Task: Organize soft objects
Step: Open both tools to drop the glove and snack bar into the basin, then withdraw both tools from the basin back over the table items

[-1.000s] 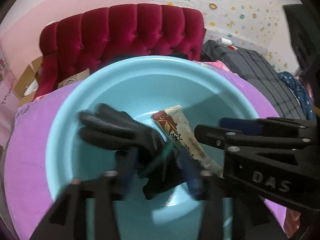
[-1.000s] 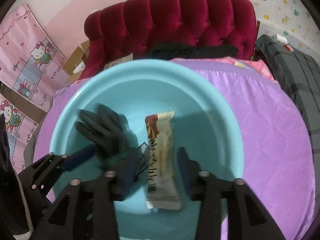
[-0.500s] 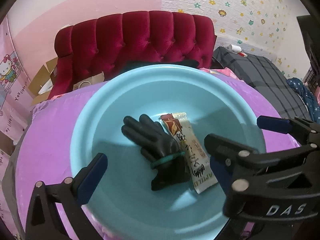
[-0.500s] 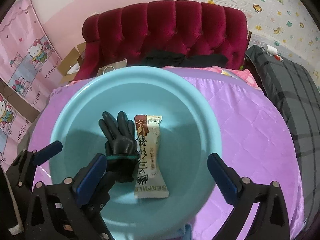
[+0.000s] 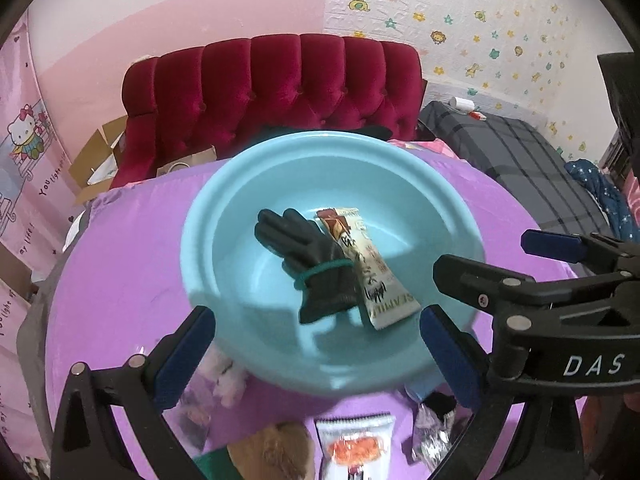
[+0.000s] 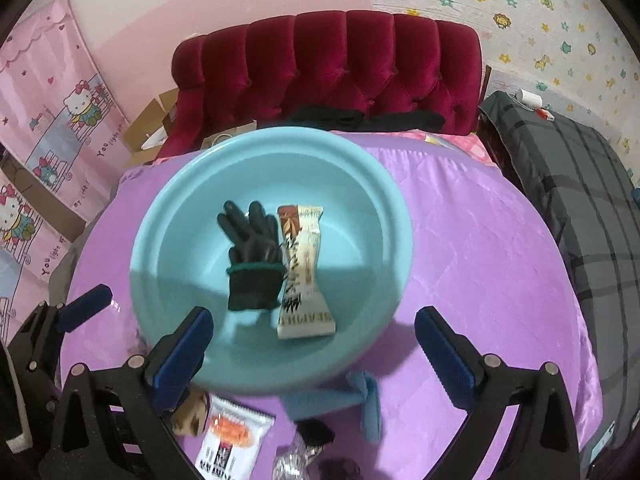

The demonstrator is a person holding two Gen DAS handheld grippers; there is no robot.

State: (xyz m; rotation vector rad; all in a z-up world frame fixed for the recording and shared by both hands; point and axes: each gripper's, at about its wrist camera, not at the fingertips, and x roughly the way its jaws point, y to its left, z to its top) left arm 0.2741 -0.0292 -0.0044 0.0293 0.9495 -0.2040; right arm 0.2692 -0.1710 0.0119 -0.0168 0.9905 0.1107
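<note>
Pink walls and star-patterned wallpaper (image 5: 480,20) frame my view, with a crimson tufted headboard (image 6: 328,68) behind and cartoon-cat posters (image 6: 52,128) to the left. Purple quilted cloth (image 6: 472,248) covers the surface, a grey plaid blanket (image 6: 568,168) lying beyond its right edge. On the cloth sits a light blue basin (image 6: 168,240). Inside it I see a black glove (image 6: 250,256) with a green cuff band, touching a cream snack packet (image 6: 304,272) on its right. Near the basin's front edge lie a blue cloth (image 6: 360,400), an orange-printed packet (image 6: 232,436) and a brown plush (image 5: 276,448). My left gripper (image 5: 316,356) and right gripper (image 6: 312,356) both hang above the basin's near rim, jaws spread wide, holding nothing.
</note>
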